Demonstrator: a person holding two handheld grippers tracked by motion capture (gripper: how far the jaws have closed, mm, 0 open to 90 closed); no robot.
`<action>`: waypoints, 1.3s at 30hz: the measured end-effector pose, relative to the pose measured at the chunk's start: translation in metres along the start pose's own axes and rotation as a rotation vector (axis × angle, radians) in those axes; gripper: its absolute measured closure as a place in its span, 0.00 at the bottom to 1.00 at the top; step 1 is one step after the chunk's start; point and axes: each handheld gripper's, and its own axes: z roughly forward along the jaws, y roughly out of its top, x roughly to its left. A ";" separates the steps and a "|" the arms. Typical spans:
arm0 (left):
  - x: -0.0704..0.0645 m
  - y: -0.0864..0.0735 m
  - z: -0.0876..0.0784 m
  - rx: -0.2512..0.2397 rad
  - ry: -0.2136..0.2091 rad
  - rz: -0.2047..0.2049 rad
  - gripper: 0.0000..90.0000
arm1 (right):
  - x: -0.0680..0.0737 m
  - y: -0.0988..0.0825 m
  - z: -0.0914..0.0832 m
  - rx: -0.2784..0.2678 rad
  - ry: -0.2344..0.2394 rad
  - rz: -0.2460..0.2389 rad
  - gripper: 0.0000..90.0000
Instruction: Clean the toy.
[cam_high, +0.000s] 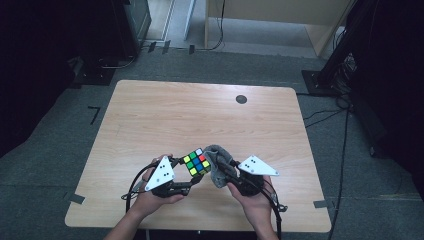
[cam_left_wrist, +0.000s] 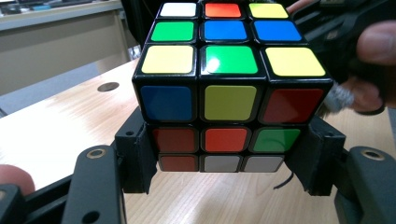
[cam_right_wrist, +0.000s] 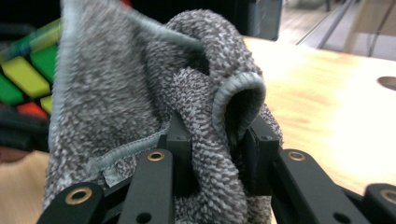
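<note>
A scrambled puzzle cube (cam_high: 197, 162) (cam_left_wrist: 224, 79) hangs just above the wooden table (cam_high: 200, 115), near its front edge. My left gripper (cam_high: 192, 181) (cam_left_wrist: 226, 163) is shut on the cube's lower layer, one jaw on each side. A bunched grey cloth (cam_high: 218, 165) (cam_right_wrist: 187, 107) is pinched in my right gripper (cam_high: 225, 172) (cam_right_wrist: 217, 158), which is shut on it. The cloth rests against the cube's right side; the cube (cam_right_wrist: 25, 79) shows blurred behind it in the right gripper view.
A small dark round disc (cam_high: 241, 99) lies on the table near its far right. Tape marks (cam_high: 74, 198) sit on the grey carpet around the table. Dark stands and cables (cam_high: 345, 125) line the room's right side.
</note>
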 end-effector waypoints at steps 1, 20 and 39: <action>-0.002 -0.001 0.002 0.012 0.000 0.016 0.38 | 0.000 0.003 -0.004 -0.028 -0.002 0.017 0.77; -0.011 -0.002 0.009 0.045 -0.024 0.050 0.38 | -0.003 0.007 -0.011 -0.116 0.081 0.060 0.76; -0.013 0.000 0.010 0.059 -0.020 0.045 0.38 | 0.004 -0.003 0.001 -0.036 0.025 0.018 0.77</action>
